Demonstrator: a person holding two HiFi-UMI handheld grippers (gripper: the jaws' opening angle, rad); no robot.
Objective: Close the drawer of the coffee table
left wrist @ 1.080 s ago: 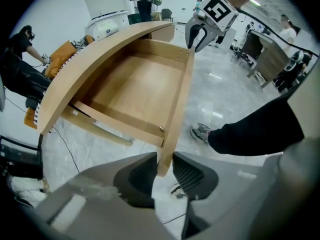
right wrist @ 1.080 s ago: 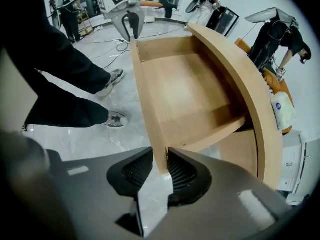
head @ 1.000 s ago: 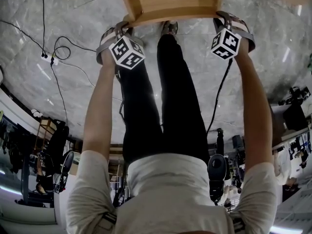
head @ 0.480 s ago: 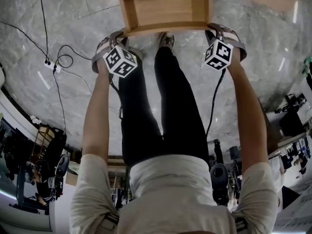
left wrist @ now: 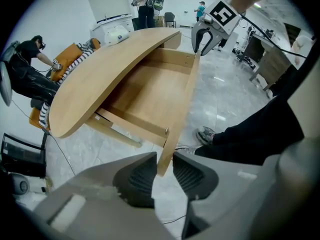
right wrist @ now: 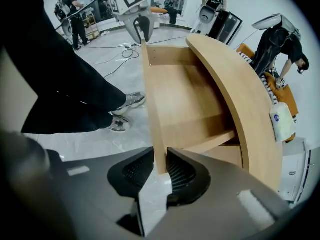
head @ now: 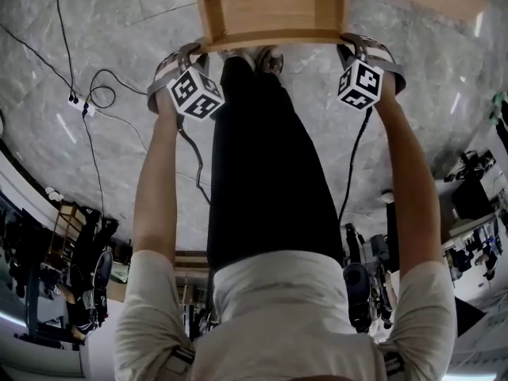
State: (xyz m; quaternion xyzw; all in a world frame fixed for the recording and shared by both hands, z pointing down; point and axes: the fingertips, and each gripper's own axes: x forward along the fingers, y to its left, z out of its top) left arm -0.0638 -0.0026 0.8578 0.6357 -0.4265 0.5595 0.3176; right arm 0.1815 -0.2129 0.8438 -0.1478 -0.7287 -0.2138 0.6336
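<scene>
Wood on runners binds easily: the left gripper (left wrist: 164, 165) pinches one end of the front board (right wrist: 154, 109) by its top edge, and the right gripper (right wrist: 160, 170), whose jaws have just been closing, nips the other end. A harder push on one side would likely skew the drawer (head: 272, 13) and jam it, and jaws left clamped could strike the rim of the table top (left wrist: 95, 69). The drawer stands part-way out from under that oval table top, open side up, toward the person's legs (head: 266, 165); its front board runs crosswise from gripper to gripper, and its travel is straight away from the person.
</scene>
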